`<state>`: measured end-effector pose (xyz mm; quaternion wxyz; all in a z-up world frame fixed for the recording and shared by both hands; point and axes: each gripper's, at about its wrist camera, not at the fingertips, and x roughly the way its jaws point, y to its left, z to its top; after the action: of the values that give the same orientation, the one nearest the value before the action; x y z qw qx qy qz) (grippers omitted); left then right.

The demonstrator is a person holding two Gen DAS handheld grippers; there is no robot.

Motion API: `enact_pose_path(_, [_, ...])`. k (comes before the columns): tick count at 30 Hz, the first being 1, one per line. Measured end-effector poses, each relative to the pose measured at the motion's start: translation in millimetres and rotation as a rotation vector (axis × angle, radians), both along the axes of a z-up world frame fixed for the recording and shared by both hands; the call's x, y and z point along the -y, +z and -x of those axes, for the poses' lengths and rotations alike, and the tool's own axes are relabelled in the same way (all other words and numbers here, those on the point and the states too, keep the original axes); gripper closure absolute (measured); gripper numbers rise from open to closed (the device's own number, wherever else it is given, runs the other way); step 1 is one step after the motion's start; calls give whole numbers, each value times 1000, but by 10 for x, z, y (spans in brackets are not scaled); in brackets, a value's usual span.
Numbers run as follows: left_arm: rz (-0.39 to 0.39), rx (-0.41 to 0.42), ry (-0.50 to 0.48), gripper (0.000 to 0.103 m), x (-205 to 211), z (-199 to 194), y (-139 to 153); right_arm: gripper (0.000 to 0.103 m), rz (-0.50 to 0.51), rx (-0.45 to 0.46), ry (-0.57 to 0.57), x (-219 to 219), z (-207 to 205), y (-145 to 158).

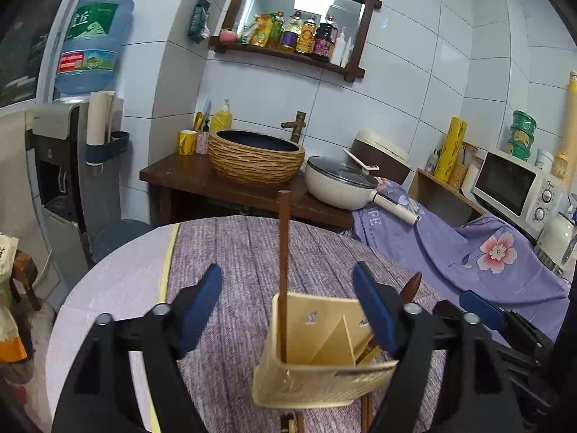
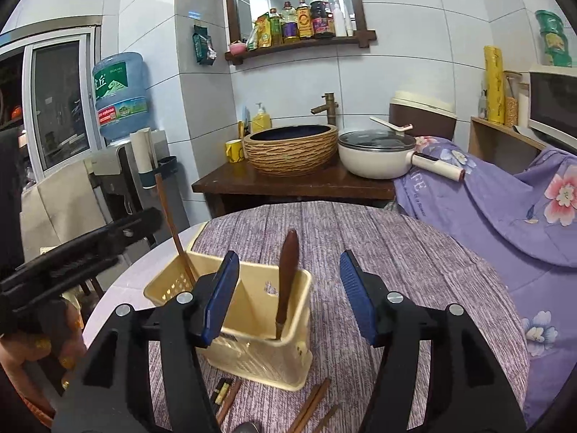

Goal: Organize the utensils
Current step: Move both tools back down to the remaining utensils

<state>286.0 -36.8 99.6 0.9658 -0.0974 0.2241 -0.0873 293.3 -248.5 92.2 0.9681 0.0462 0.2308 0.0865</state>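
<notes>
A cream plastic utensil holder [image 1: 317, 371] [image 2: 252, 324] with two compartments stands on the round table. A brown chopstick [image 1: 283, 274] [image 2: 173, 231] stands upright in its left compartment. A brown wooden-handled utensil [image 2: 286, 281] [image 1: 411, 285] stands in the right compartment. My left gripper [image 1: 288, 306] is open and empty, just above the holder. My right gripper [image 2: 288, 296] is open and empty, its jaws either side of the wooden handle without touching it. Loose chopsticks [image 2: 310, 404] lie on the table in front of the holder.
The table has a purple-grey cloth [image 2: 396, 270]. Behind it stand a dark wooden counter [image 2: 288, 184] with a woven basin [image 2: 290, 148] and a white pan [image 2: 375, 158]. A purple floral sheet [image 2: 505, 216] covers things at the right. A water dispenser [image 1: 65, 166] stands left.
</notes>
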Motion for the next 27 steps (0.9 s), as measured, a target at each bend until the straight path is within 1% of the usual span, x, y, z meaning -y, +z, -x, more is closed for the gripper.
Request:
enact_pose_path(2, [-21,-1,23,15,-30,113,-40,44,8,-8,-6,49,138,-69])
enact_pose_path(3, [-40,-10,28,14,-43,180,-86,42,15,-14,-12,78,198,-115])
enact_pose_path(5, [-76,-41,23,14,-41,259,-183,39,31,-40,-30,117,316,-245])
enact_pose_path(8, [-153,-116,23,15,-34,373,-438,39,58,-130,-57,187,460,-575])
enact_pose_path(10, [-198,-176,-8,24,-12,442,-659,39,77,-186,-76,216,530,-782])
enact_pose_path(12, [-233,-249,-45,39,6,495,-899,39,85,-251,-85,236,581,-1000])
enact_pose_path(15, [-234,-328,-94,52,25,556,-1176,39,85,-324,-81,230,647,-1240])
enact_pose_path(18, [-228,-384,-139,58,68,609,-1394,39,108,-360,-81,165,699,-1401])
enact_pose_path(23, [-234,-423,-154,63,109,621,-1553,39,113,-391,-78,92,669,-1503])
enact_pose_path(25, [-230,-426,-155,64,118,610,-1564,42,123,-395,-82,63,642,-1513])
enact_pose_path(27, [-234,-425,-154,65,134,603,-1571,49,118,-410,-88,49,600,-1530])
